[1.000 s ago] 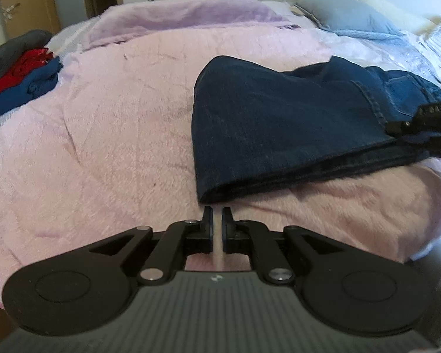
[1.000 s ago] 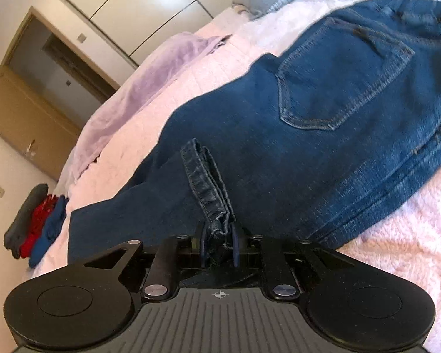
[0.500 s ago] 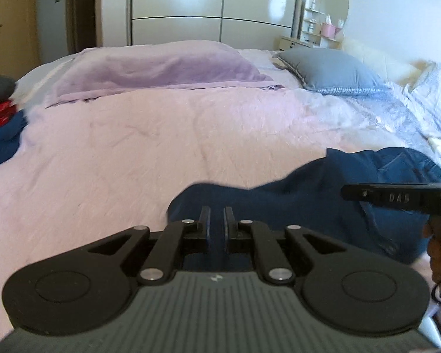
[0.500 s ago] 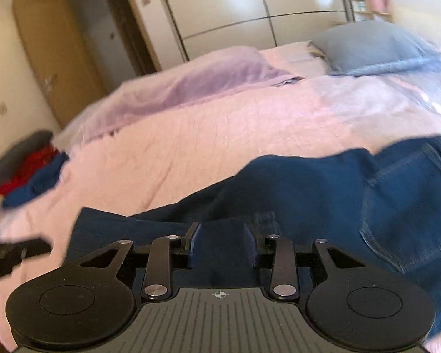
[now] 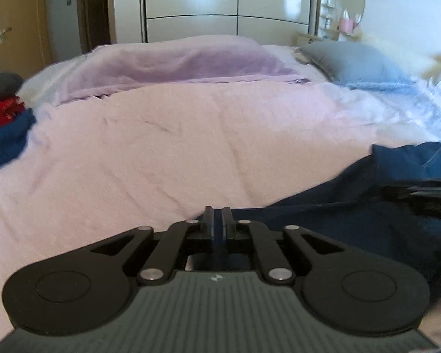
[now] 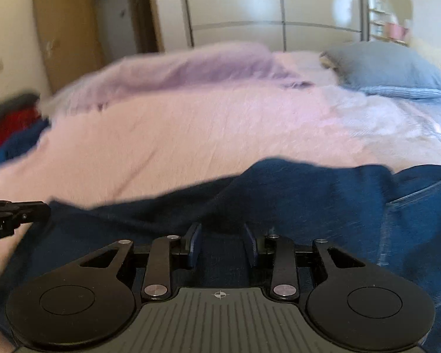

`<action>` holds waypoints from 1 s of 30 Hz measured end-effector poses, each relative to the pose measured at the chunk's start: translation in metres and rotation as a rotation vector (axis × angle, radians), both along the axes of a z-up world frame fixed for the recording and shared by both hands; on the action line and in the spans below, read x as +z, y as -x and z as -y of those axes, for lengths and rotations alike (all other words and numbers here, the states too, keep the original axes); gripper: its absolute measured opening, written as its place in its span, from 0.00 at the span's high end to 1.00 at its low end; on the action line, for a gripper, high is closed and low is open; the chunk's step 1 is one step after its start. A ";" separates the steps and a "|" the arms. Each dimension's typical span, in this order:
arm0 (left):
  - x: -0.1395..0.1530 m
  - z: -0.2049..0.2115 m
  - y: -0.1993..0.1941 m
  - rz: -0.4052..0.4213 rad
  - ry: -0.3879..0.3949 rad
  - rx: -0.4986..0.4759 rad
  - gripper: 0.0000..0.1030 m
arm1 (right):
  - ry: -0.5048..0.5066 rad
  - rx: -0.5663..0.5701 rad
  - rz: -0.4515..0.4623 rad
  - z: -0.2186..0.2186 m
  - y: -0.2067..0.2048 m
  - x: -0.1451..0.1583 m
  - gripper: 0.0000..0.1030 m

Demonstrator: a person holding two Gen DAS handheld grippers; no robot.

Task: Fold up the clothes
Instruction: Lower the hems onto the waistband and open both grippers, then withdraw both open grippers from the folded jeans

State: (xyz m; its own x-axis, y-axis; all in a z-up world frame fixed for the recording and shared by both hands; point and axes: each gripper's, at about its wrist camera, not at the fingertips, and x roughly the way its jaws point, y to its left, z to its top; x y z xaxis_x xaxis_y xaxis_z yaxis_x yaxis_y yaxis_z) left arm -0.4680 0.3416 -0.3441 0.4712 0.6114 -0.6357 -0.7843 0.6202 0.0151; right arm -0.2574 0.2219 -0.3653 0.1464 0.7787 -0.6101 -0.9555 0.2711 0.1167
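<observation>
1. Left gripper [image 5: 217,214] jaws pressed nearly together, only a thin slit between the pads; a sliver of blue in that slit, but cannot tell whether it is pinched fabric or the pads' own colour. Right gripper [image 6: 222,239] jaws spread apart, dark denim visible in the gap, nothing pinched.
2. Jeans [image 6: 279,194] lying on pink blanket [image 5: 176,153], at the near edge of the bed, under and ahead of the right gripper; darker, smoother denim toward the left, lighter washed part with stitched seam lines at far right [image 6: 420,220].
3. From the left wrist view: jeans [image 5: 338,220] filling the lower right, near edge reaching up to the closed fingertips; right gripper seen as a blurred black bar at the right edge [image 5: 420,197], over the denim.
4. From the right wrist view: left gripper entering at the left edge [image 6: 17,211], tip at the jeans' left border.
5. Background: lilac blanket [image 5: 167,64] bunched across the far side of the bed; grey-blue pillow [image 5: 358,61] at far right; pile of red, blue and dark grey clothes [image 5: 6,126] at the bed's left edge, well apart from the jeans.
6. White wardrobe doors [image 5: 220,6] behind the bed; round mirror [image 5: 350,0] at upper right. Motion blur over much of both views.
</observation>
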 end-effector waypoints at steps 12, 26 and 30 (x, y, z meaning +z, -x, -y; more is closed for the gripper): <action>0.014 0.034 0.031 -0.042 -0.020 0.011 0.89 | -0.032 -0.036 -0.063 0.052 -0.020 0.020 0.66; 0.012 0.112 0.041 -0.102 0.004 0.017 0.90 | 0.068 0.046 0.021 0.097 0.022 0.012 0.66; 0.012 0.120 0.034 -0.147 0.034 0.075 0.89 | 0.135 0.037 0.037 0.097 0.022 -0.003 0.66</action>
State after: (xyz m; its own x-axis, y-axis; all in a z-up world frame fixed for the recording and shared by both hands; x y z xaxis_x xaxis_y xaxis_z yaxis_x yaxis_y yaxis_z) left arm -0.5024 0.2215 -0.3319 0.3259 0.6184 -0.7151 -0.8192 0.5622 0.1129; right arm -0.2795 0.1254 -0.3685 0.1437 0.6952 -0.7043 -0.9681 0.2465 0.0457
